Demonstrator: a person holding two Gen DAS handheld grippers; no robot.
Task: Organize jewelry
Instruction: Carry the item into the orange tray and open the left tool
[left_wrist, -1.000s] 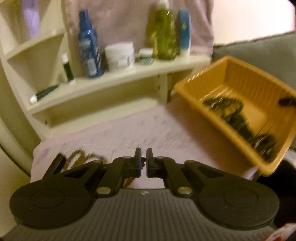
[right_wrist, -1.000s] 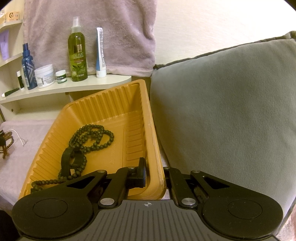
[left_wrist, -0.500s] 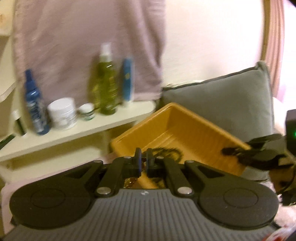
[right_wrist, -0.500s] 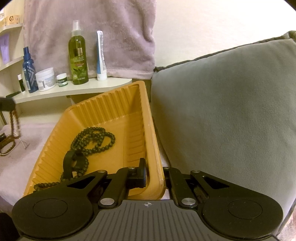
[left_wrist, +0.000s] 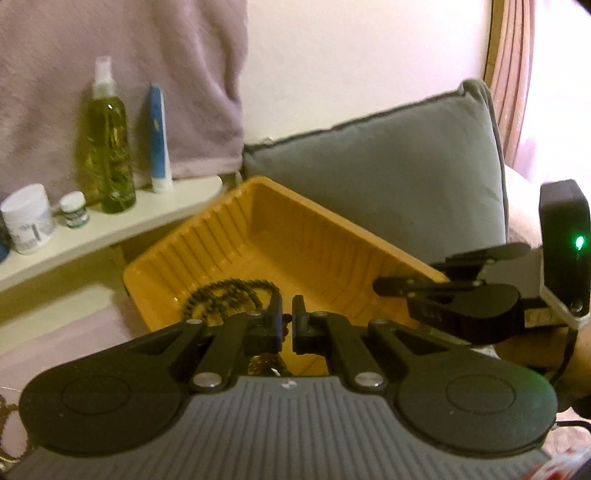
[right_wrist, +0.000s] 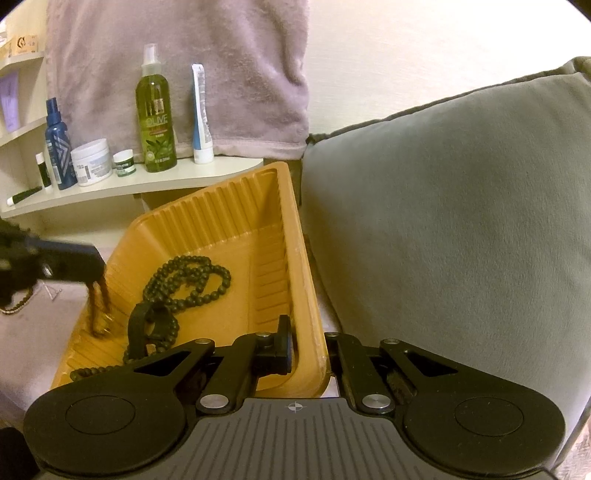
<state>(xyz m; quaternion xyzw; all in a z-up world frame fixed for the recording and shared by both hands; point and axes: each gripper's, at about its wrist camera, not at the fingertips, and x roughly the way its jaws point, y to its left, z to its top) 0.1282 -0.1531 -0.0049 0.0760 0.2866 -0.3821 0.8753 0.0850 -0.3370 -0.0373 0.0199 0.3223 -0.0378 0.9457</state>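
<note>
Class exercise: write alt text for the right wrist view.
The right hand-held gripper clamps the orange tray's near rim. Dark beads lie inside, while the left hand-held gripper dangles a brown bead strand over it.

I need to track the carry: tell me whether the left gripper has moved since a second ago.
Yes. In the right wrist view the left gripper, holding a brown bead strand, has come in from the left over the tray rim; the shelf stays fixed.

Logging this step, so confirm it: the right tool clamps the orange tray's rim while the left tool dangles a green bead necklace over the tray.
Not quite. The left tool dangles a brown bead strand, not green, over the orange tray; the right wrist view shows it. The right tool does clamp the rim.
</note>
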